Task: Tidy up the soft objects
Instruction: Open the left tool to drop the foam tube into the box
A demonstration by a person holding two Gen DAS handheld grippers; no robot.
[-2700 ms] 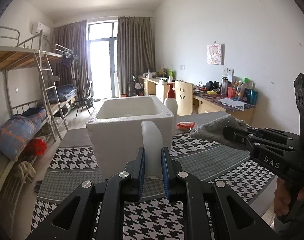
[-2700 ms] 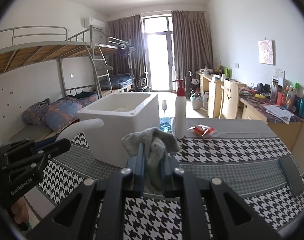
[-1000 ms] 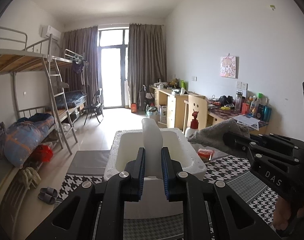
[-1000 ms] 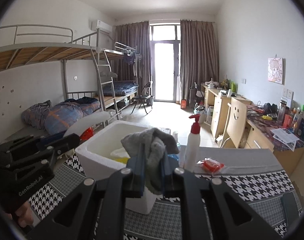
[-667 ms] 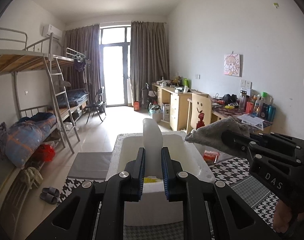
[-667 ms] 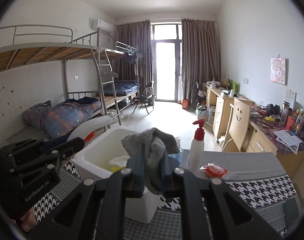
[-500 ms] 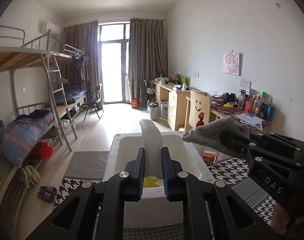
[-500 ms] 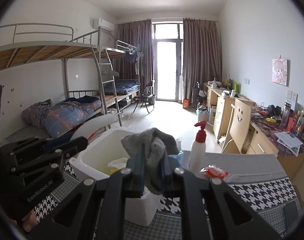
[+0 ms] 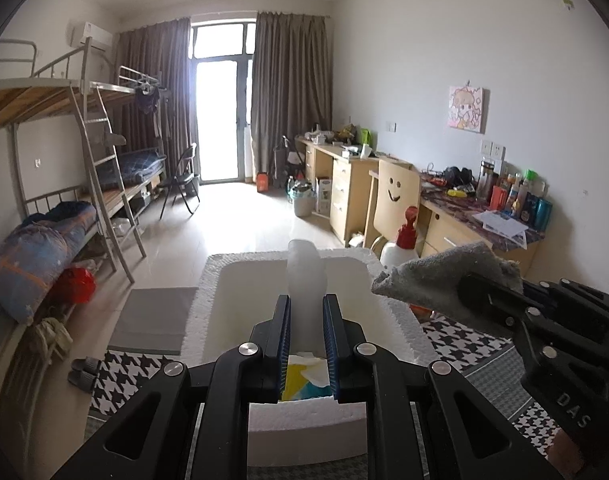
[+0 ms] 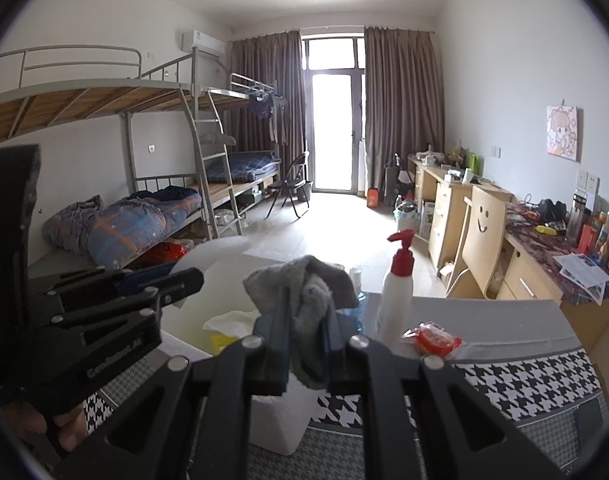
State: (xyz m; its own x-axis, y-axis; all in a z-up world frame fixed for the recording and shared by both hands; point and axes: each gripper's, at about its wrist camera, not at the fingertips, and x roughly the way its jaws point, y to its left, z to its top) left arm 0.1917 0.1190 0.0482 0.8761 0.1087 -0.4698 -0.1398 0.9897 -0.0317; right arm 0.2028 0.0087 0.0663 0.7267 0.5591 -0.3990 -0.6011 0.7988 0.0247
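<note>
My left gripper is shut on a pale white soft piece that sticks up between its blue pads, held above the open white foam box. A yellow, white and teal item lies in the box. My right gripper is shut on a crumpled grey cloth over the box's right side. In the left wrist view the grey cloth hangs at the box's right rim in the right gripper. The left gripper shows at the left of the right wrist view with the white piece.
The box stands on a table with a black-and-white houndstooth cloth. A white pump bottle with a red top and a red packet sit just right of the box. Bunk beds line the left wall, desks the right.
Both grippers have moved forward over the foam box, still holding their items. The box now sits closer and lower in both views, and its inside shows.
</note>
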